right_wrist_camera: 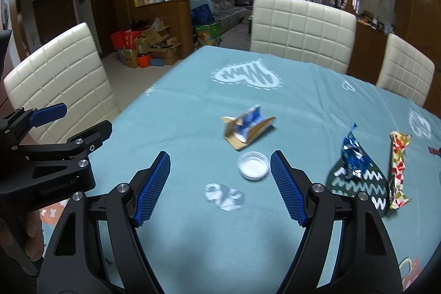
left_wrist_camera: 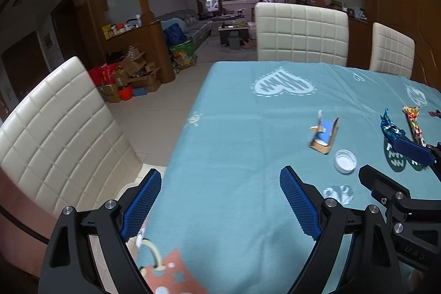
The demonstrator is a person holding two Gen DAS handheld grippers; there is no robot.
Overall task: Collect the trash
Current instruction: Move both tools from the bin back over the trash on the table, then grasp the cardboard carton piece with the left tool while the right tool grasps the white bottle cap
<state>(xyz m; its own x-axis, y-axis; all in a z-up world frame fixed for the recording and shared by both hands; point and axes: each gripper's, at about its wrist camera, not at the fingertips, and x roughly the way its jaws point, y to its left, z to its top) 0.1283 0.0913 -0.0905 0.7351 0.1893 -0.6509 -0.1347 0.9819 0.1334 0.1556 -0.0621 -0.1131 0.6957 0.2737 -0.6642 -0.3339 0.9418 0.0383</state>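
Note:
Trash lies on the teal tablecloth (right_wrist_camera: 193, 106). A torn blue-and-brown carton (right_wrist_camera: 246, 128) (left_wrist_camera: 323, 135) lies mid-table. A white bottle cap (right_wrist_camera: 253, 166) (left_wrist_camera: 345, 161) sits just in front of it, near my right gripper's right fingertip. A blue foil wrapper (right_wrist_camera: 354, 153) (left_wrist_camera: 391, 127) and a red-gold candy wrapper (right_wrist_camera: 398, 170) (left_wrist_camera: 413, 121) lie to the right. My right gripper (right_wrist_camera: 220, 161) is open and empty above the cloth. My left gripper (left_wrist_camera: 220, 178) is open and empty near the table's left edge. Each gripper shows in the other's view, the right (left_wrist_camera: 391, 164) and the left (right_wrist_camera: 69, 117).
White padded chairs stand at the table's left (left_wrist_camera: 55, 134) and far side (right_wrist_camera: 300, 29) (right_wrist_camera: 405, 68). Cardboard boxes and red bags (right_wrist_camera: 146, 43) are piled on the floor by a wooden divider. The table's left edge drops to a tiled floor (left_wrist_camera: 160, 106).

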